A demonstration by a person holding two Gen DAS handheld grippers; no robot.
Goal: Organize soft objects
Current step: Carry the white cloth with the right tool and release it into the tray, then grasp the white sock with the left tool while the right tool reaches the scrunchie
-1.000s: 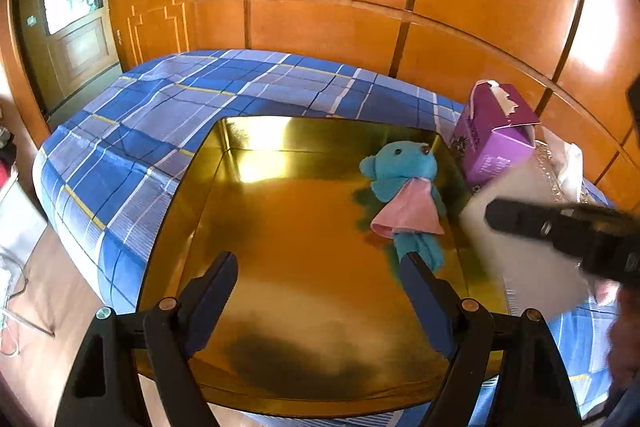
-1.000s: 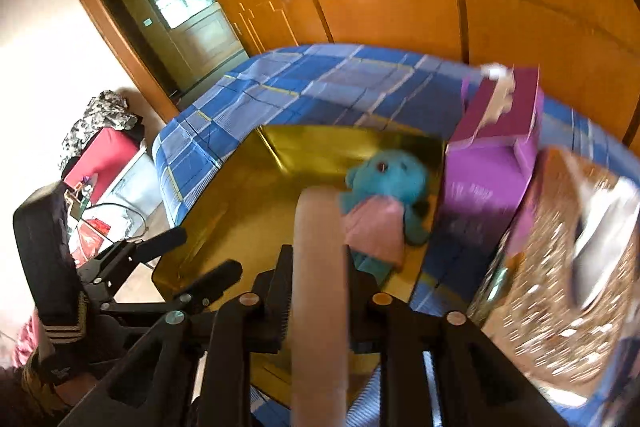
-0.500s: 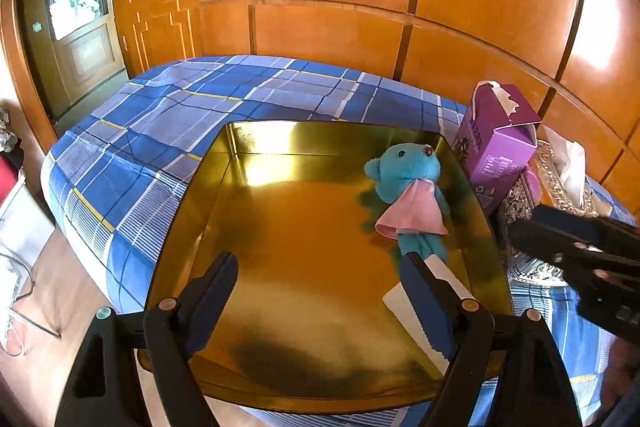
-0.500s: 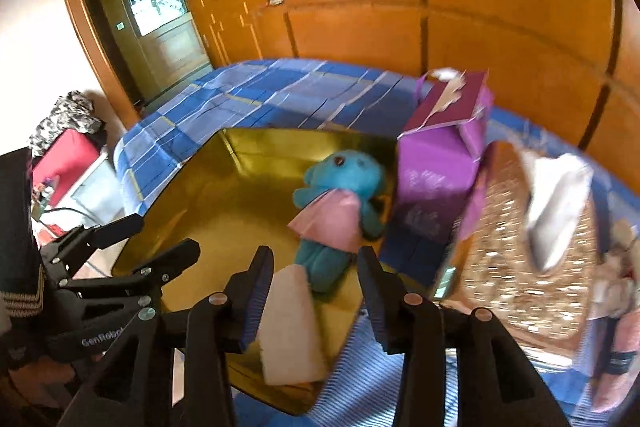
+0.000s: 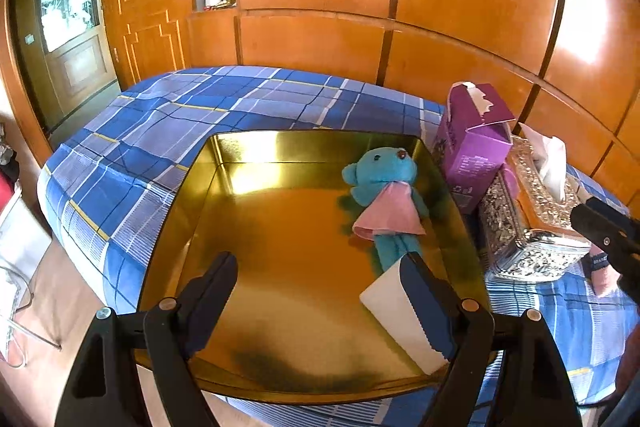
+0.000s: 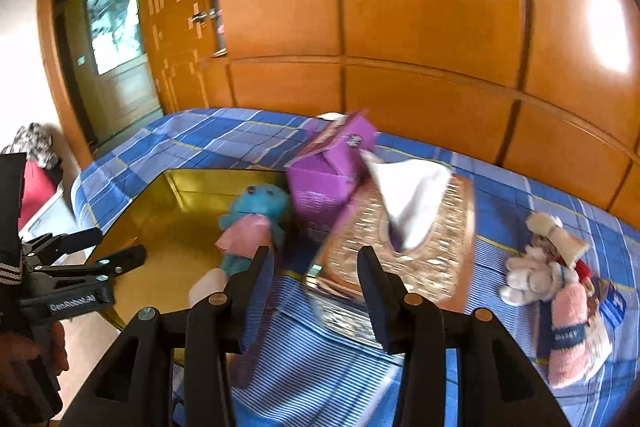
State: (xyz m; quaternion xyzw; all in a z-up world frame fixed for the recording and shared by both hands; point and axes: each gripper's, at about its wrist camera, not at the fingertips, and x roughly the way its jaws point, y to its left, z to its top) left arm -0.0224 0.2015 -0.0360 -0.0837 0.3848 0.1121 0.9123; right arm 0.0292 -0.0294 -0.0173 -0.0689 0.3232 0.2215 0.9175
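Note:
A gold tray (image 5: 248,187) lies on the blue plaid bedspread (image 5: 160,131). In it a teal plush bear (image 5: 384,199) in a pink dress lies at the right side. A white soft pad (image 5: 394,311) lies just below the bear's feet. My left gripper (image 5: 316,261) hangs open over the tray's near part, its right finger in front of the pad. My right gripper (image 6: 314,255) is open with nothing between its fingers, over the bedspread in front of a glittery tissue box (image 6: 400,247). A white plush toy (image 6: 540,263) and a pink fuzzy item (image 6: 568,331) lie further right.
A purple carton (image 5: 472,147) stands between the tray and the tissue box. Orange wooden wall panels close off the back. A door (image 5: 68,27) is at the far left, and the bed's left edge drops to the floor.
My right gripper opened and let the white pad go into the tray, then swung right toward the tissue box. The left gripper stayed put.

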